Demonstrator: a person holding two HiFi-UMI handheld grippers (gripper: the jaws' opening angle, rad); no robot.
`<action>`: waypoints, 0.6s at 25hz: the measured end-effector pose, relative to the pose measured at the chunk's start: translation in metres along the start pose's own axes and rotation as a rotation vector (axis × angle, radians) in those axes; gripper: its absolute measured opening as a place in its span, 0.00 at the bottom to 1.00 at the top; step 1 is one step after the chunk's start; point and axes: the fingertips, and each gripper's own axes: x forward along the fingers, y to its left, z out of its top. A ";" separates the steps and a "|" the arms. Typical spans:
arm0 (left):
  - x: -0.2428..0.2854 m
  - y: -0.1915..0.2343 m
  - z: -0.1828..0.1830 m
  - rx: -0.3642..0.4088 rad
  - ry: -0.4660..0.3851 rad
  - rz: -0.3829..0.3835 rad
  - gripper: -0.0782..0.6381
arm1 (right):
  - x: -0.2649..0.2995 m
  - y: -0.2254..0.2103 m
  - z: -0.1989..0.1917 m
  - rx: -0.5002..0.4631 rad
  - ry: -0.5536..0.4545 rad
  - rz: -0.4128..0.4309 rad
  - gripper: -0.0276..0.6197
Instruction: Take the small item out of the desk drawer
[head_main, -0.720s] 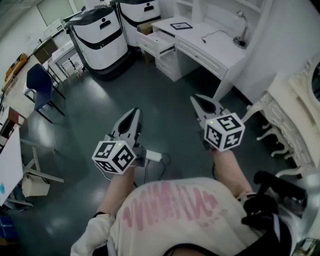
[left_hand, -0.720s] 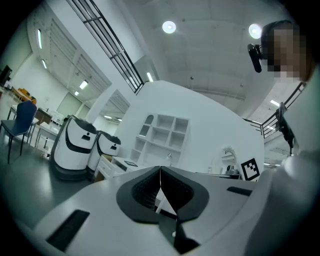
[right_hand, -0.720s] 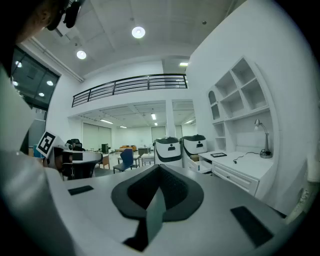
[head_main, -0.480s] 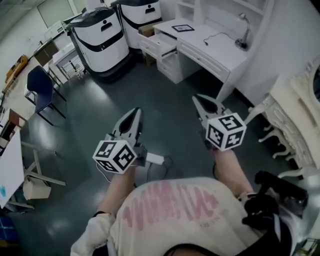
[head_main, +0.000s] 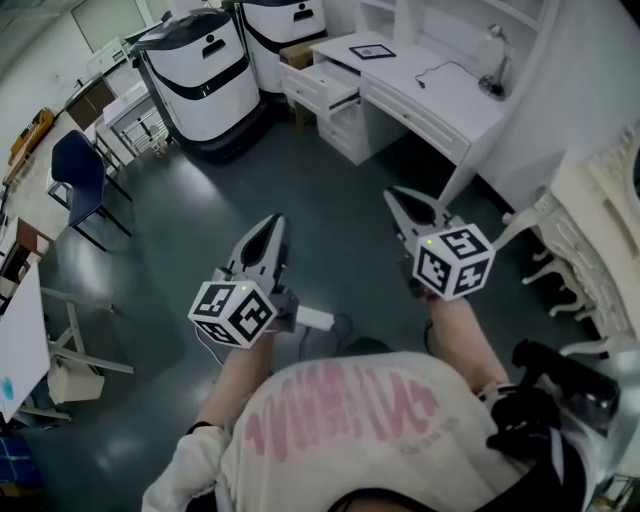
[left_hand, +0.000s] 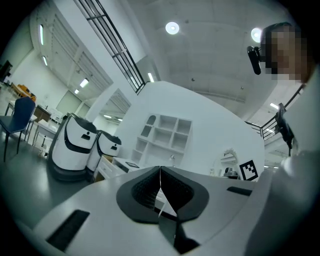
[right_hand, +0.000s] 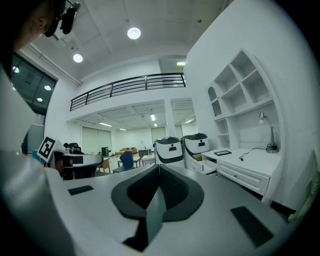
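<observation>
The white desk (head_main: 430, 95) stands far ahead at the upper right, with its top left drawer (head_main: 322, 84) pulled open. What lies inside the drawer is too small to see. Both grippers are held over the dark floor, well short of the desk. My left gripper (head_main: 277, 219) is shut with nothing in it, its tips meeting in the left gripper view (left_hand: 160, 168). My right gripper (head_main: 391, 194) is also shut and empty, and its own view (right_hand: 159, 166) looks toward the desk (right_hand: 245, 167) and the open drawer (right_hand: 202, 165).
Two white-and-black machines (head_main: 200, 75) stand left of the desk. A framed picture (head_main: 372, 52) and a lamp (head_main: 492, 80) sit on the desktop. A blue chair (head_main: 82, 170) is at the left, ornate white furniture (head_main: 590, 240) at the right.
The desk has drifted slightly to the right in the head view. Both grippers keep nearly the same pose and stay shut.
</observation>
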 end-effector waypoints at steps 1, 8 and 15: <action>0.004 0.004 -0.003 -0.006 0.006 0.003 0.15 | 0.005 -0.004 -0.001 0.002 0.002 -0.004 0.07; 0.056 0.048 -0.003 -0.018 0.021 0.048 0.15 | 0.058 -0.052 0.003 0.014 -0.003 -0.017 0.07; 0.156 0.084 0.018 0.014 -0.016 0.055 0.15 | 0.148 -0.129 0.025 0.013 -0.001 0.034 0.07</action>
